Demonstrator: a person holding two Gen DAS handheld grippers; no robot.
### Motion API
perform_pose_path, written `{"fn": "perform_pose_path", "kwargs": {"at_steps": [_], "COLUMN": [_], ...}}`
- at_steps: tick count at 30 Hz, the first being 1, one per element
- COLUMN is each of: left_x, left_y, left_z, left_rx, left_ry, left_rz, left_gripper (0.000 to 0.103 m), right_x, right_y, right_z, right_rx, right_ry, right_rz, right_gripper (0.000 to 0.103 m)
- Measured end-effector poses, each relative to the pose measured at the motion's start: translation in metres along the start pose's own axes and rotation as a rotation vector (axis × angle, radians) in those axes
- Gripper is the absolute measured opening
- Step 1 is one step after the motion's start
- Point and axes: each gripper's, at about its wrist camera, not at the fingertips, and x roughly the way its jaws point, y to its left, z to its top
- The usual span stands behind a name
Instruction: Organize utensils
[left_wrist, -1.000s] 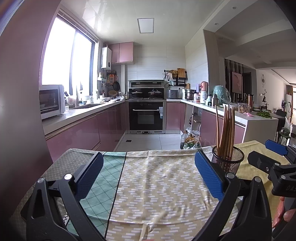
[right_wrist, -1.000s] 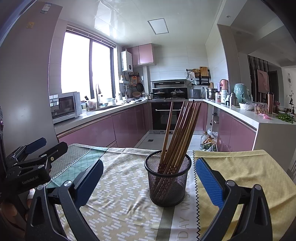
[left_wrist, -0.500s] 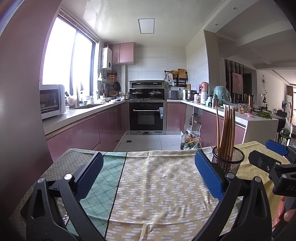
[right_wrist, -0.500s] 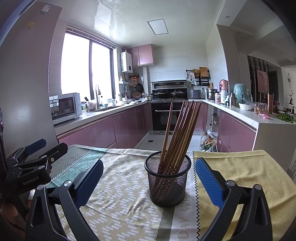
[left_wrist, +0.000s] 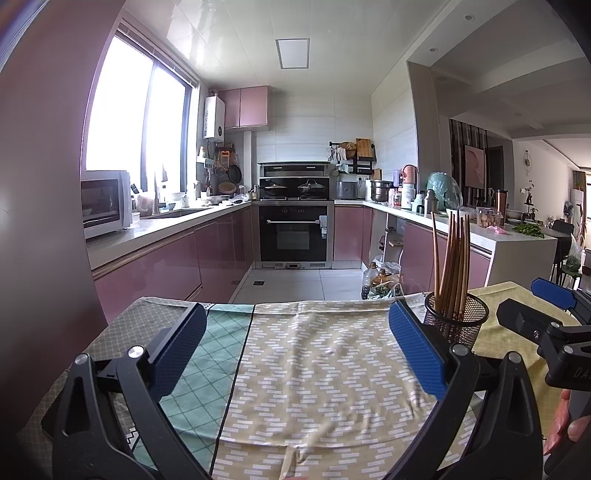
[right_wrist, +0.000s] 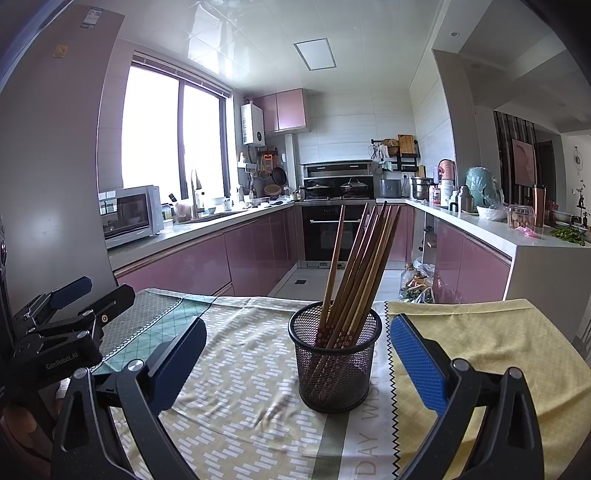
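Observation:
A black mesh cup (right_wrist: 335, 360) stands upright on the cloth-covered table, holding several brown wooden chopsticks (right_wrist: 360, 266) that lean right. My right gripper (right_wrist: 299, 354) is open, its blue pads (right_wrist: 419, 363) on either side of the cup and a little nearer than it, touching nothing. In the left wrist view the same cup (left_wrist: 457, 323) sits at the right, beyond my right pad. My left gripper (left_wrist: 295, 350) hangs open over bare cloth with nothing between its fingers. Each gripper shows in the other's view: the left one (right_wrist: 59, 325), the right one (left_wrist: 543, 325).
Patterned cloths cover the table (left_wrist: 314, 369): teal at the left, beige in the middle, yellow at the right (right_wrist: 480, 332). Beyond the far edge lie the kitchen floor, pink cabinets, an oven (left_wrist: 293, 232) and a counter (right_wrist: 491, 236). A hand (left_wrist: 565, 428) holds the right gripper.

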Motion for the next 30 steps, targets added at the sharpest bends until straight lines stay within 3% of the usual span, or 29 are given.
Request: {"fn": "perform_pose_path", "kwargs": {"at_steps": [30], "left_x": [-0.0025], "left_y": [0.0006], "left_z": [0.0020], "left_rx": [-0.002], "left_ry": [-0.009], "left_rz": [0.006], "left_gripper": [0.097], "right_x": [0.0003], "right_y": [0.0020], "right_z": [0.0031], "right_rx": [-0.001], "right_ry": [-0.005], "right_rz": [0.003], "right_gripper": [0.096]}}
